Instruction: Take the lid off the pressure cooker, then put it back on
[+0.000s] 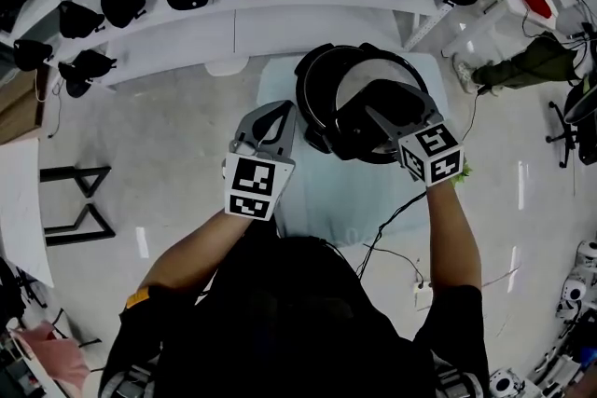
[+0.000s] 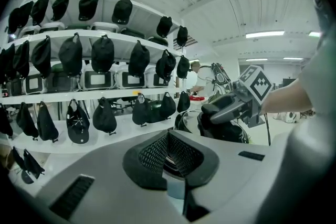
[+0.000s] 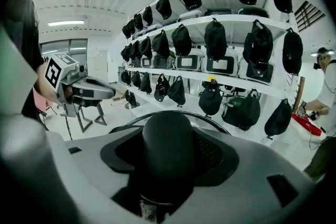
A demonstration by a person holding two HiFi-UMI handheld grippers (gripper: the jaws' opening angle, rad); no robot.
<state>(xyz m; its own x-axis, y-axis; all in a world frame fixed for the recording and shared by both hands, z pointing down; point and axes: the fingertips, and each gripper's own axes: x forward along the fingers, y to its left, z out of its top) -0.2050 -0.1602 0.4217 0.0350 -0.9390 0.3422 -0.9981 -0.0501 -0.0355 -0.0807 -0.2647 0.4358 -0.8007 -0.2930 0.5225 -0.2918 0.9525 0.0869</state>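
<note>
The cooker (image 1: 312, 98) stands on the pale bench (image 1: 308, 200) in front of the person. Its lid (image 1: 359, 75) lies over the pot's mouth and looks shifted a little toward the right of the dark rim. Whether it is seated or just lifted clear cannot be told from above.

The right tongs (image 1: 381, 118) are clamped on the lid's black knob (image 3: 168, 139), which fills the gap between the jaws in the right gripper view, with the lid's rim arcing just behind it. The left tongs (image 2: 168, 153) are pressed together on nothing and hang beside the pot on its left, not touching it.

The lid looks like a rigid disc with a metal-edged rim, probably glass in the middle, so it is likely fairly heavy and will not flex. Carried by the knob alone, all its weight hangs from one central point, so it may tip or swing if moved fast. The knob is rounded and looks smooth, so a grip low on it, near its base, should slip least. A glass centre would not stand a knock against the pot's rim, so the lid wants a level, slow set-down. The free left tongs could steady the pot's side while the lid seats.
</note>
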